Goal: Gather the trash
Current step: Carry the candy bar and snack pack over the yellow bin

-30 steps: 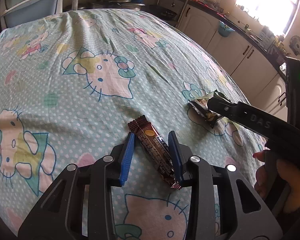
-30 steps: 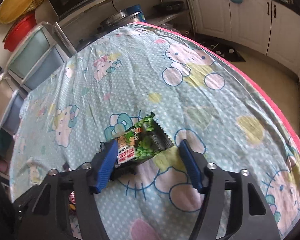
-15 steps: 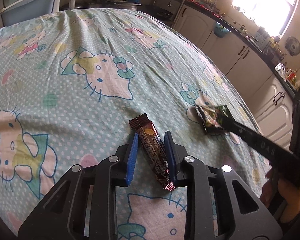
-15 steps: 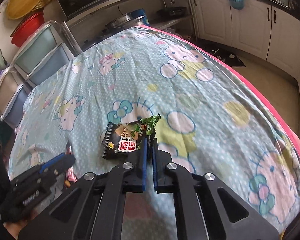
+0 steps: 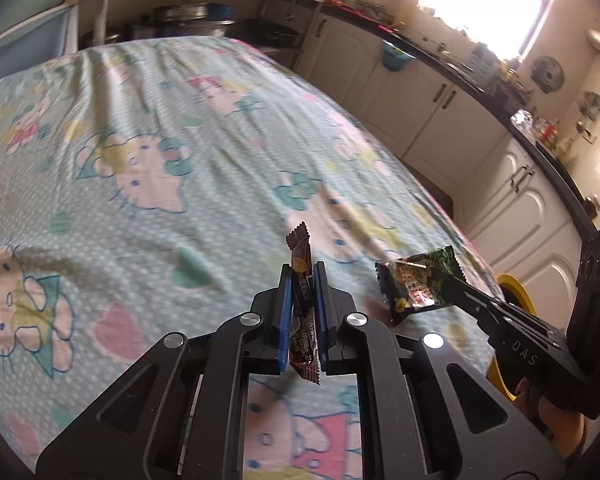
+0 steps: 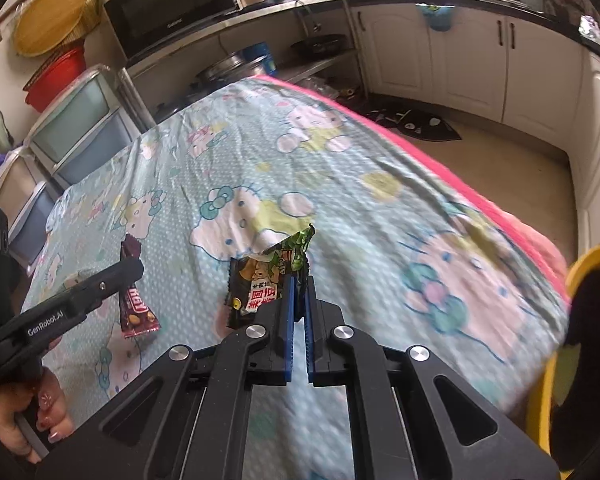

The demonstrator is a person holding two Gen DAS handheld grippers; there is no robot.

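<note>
The brown bar wrapper [image 5: 302, 300] is clamped upright in the left gripper [image 5: 302, 280], lifted clear of the patterned tablecloth [image 5: 160, 128] near its front edge; the green snack packet [image 6: 268, 280] is pinched by one edge in the right gripper [image 6: 299, 284], toward the table's right edge, beside a yellow-rimmed bin [image 6: 584, 260]; a thin edge hold could let the packet slip or twist free during carrying; either piece could miss the bin's rim if released early.

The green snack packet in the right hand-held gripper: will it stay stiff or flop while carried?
The green snack packet probably flops: it is pinched by one edge only and hangs sideways. It looks thin and crinkled, so likely light. The right hand-held gripper grips glossy film, so it might slip.
</note>
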